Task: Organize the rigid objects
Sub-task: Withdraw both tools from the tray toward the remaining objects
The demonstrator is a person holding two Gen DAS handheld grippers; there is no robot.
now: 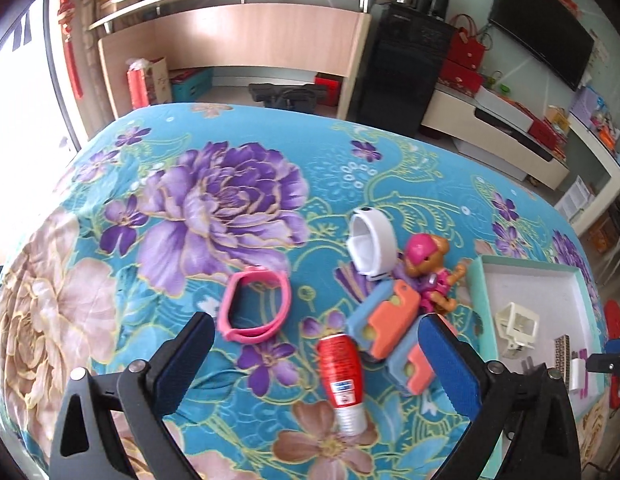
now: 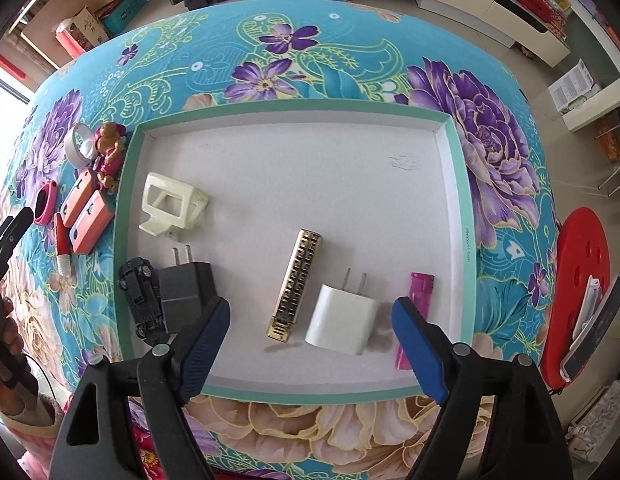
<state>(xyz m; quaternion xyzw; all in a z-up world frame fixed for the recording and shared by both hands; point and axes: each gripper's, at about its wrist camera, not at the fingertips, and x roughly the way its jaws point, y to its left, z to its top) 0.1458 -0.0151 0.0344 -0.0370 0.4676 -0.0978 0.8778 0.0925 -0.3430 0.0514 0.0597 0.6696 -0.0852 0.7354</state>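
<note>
White charger (image 2: 342,318) in tray, released.
It lies in the teal-rimmed tray (image 2: 458,184) between gold lighter (image 2: 296,284) and pink lighter (image 2: 416,312); right hand-held gripper (image 2: 310,320) gapes above it, left hand-held gripper (image 1: 316,344) spread wide over red bottle (image 1: 344,380), both empty.

Black fingers (image 2: 206,340), blue ribbed pads, pink cuff (image 2: 30,420)

Turquoise cloth (image 2: 350,60) with purple and beige flowers. White tray (image 2: 456,168) rimmed in mint green, holding a gold lattice bar (image 2: 300,280), white charger (image 2: 342,320), magenta lighter (image 2: 420,288). Pink band (image 1: 254,308), red bottle (image 1: 342,376).
</note>
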